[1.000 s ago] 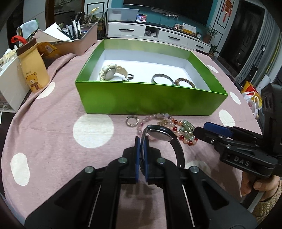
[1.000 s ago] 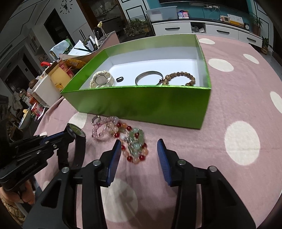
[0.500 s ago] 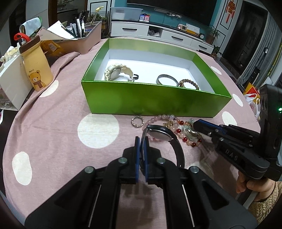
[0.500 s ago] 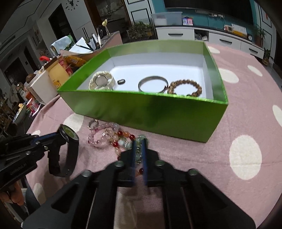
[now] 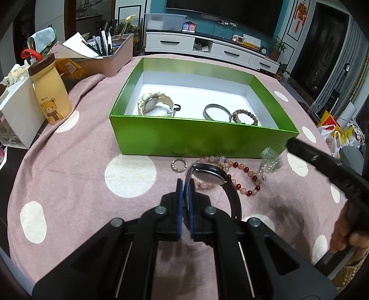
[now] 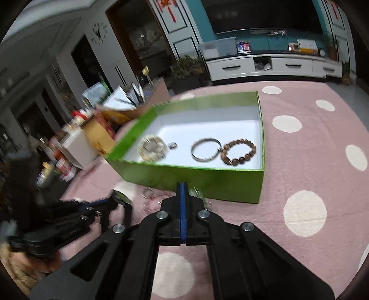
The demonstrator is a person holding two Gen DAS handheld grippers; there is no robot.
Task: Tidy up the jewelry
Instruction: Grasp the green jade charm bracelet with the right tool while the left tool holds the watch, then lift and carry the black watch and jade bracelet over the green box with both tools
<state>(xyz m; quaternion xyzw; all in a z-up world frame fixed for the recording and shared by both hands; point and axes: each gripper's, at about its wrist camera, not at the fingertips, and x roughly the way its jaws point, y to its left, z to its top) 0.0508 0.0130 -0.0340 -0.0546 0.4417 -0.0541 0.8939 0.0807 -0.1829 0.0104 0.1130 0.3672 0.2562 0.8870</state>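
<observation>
- Green box (image 5: 203, 140) at 12 o'clock on the table (image 5: 69, 175), four pieces inside already.
- Left gripper (image 5: 185, 196) clamped tight on black watch (image 5: 212, 175); thin grip, could slip.
- Right gripper (image 6: 182, 191) pinched shut on green bracelet (image 5: 271, 159), dangling at 2 o'clock; might snag the box wall.

Only one legible text: "Warm U" printed small above the scarf-wearing bear cartoon on the yellow plastic bottle with brown cap (image 5: 51, 93), standing near the left edge of the pink polka-dot tablecloth (image 5: 69, 166).

Round wall clock (image 6: 99, 30), right wrist view: dial marks visible, too blurred to read.

Red hanging ornament (image 5: 301, 12) on the far wall by the dark door: no characters resolvable.

Small boxes (image 5: 189, 27) on the white TV cabinet carry QR-like patterns, unreadable.
</observation>
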